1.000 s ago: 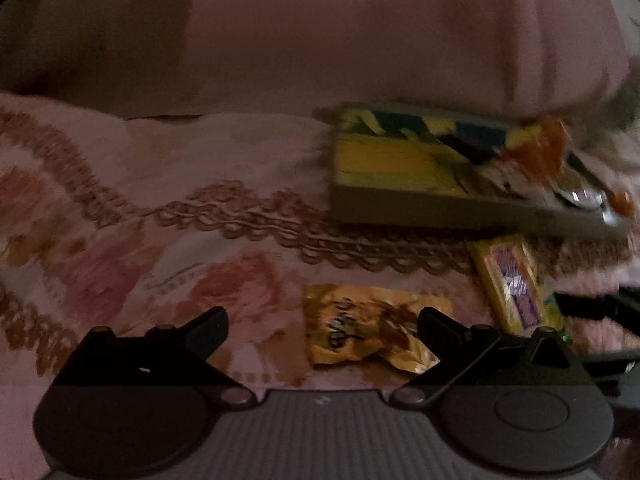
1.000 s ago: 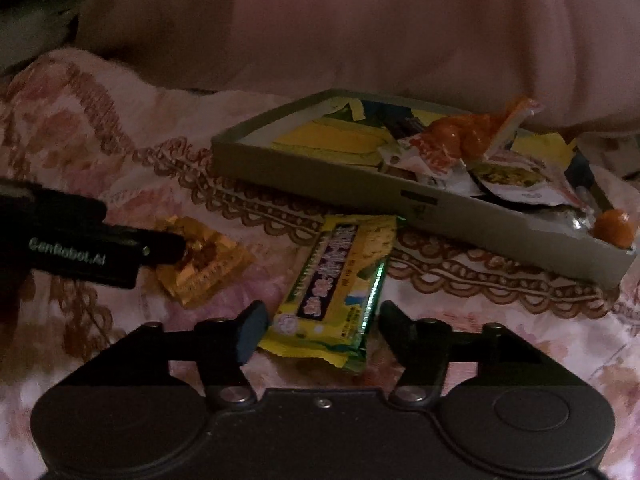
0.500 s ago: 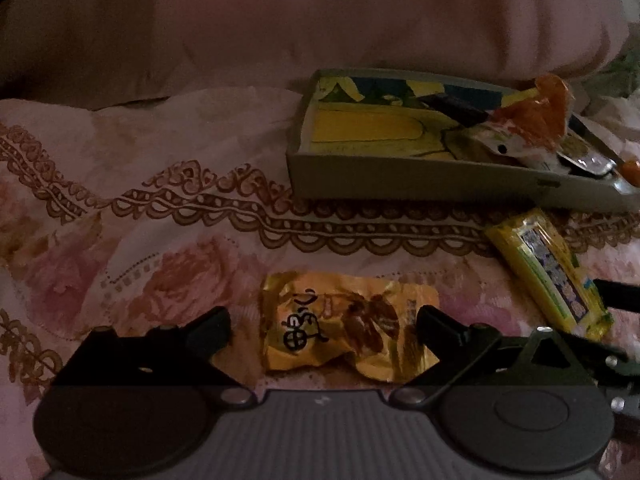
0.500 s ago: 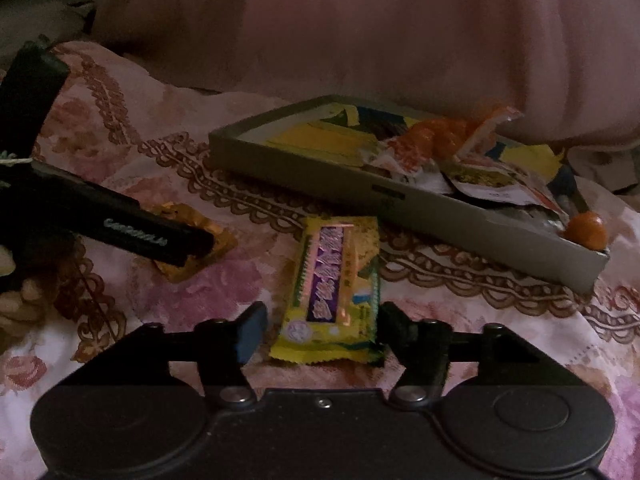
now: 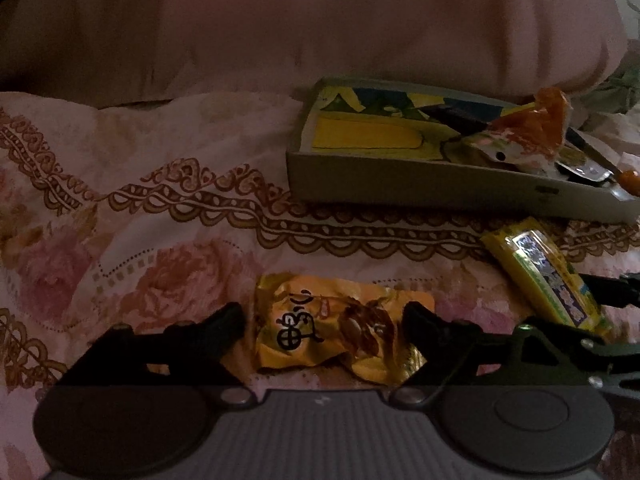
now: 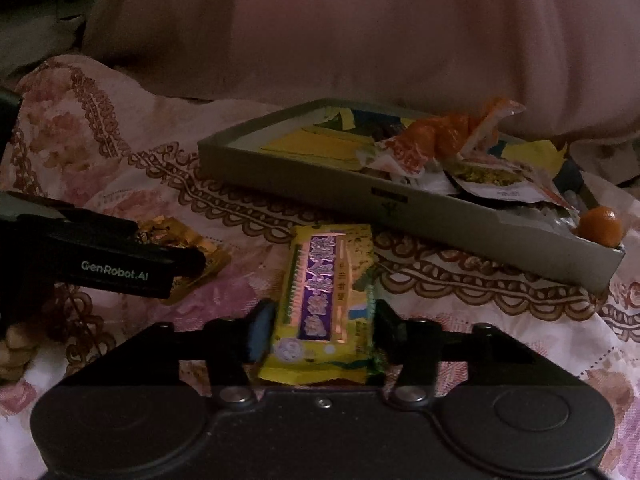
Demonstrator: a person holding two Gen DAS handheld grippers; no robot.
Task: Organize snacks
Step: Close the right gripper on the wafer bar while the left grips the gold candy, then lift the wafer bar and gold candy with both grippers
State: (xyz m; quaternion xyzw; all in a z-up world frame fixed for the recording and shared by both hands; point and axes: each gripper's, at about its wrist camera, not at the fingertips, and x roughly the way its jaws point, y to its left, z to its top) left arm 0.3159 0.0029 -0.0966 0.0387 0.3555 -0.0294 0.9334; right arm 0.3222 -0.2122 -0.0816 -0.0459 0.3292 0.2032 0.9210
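Left wrist view: my left gripper [image 5: 324,320] sits lower and nearer than a second ago, its black jaws closing around a crinkled golden-yellow foil snack packet [image 5: 340,330] that lies flat on the pink floral bedspread [image 5: 168,216]. The pads flank the packet's two ends but do not visibly press it, so I read nothing as grasped yet. Beyond it, a shallow grey cardboard box tray [image 5: 440,184] already holds an orange-and-white wrapper and other snacks. A long yellow wafer bar with a purple label [image 5: 548,276] lies to the right, near the tray's front wall.

Right wrist view: my right gripper [image 6: 320,332] straddles the same yellow bar [image 6: 328,300], jaws closing. A second ago the bar lay skewed between wider jaws; now it lies nearly straight along the gripper. The right-hand pad looks in contact with the wrapper's edge, the left-hand pad just beside it, so I judge the grip incomplete. The left gripper [image 6: 160,258] shows at left, over the golden packet [image 6: 188,248]. The tray [image 6: 360,200] stands just behind.

Both loose snacks are lined up for pickup; lifting them into the tray looks like the next step.
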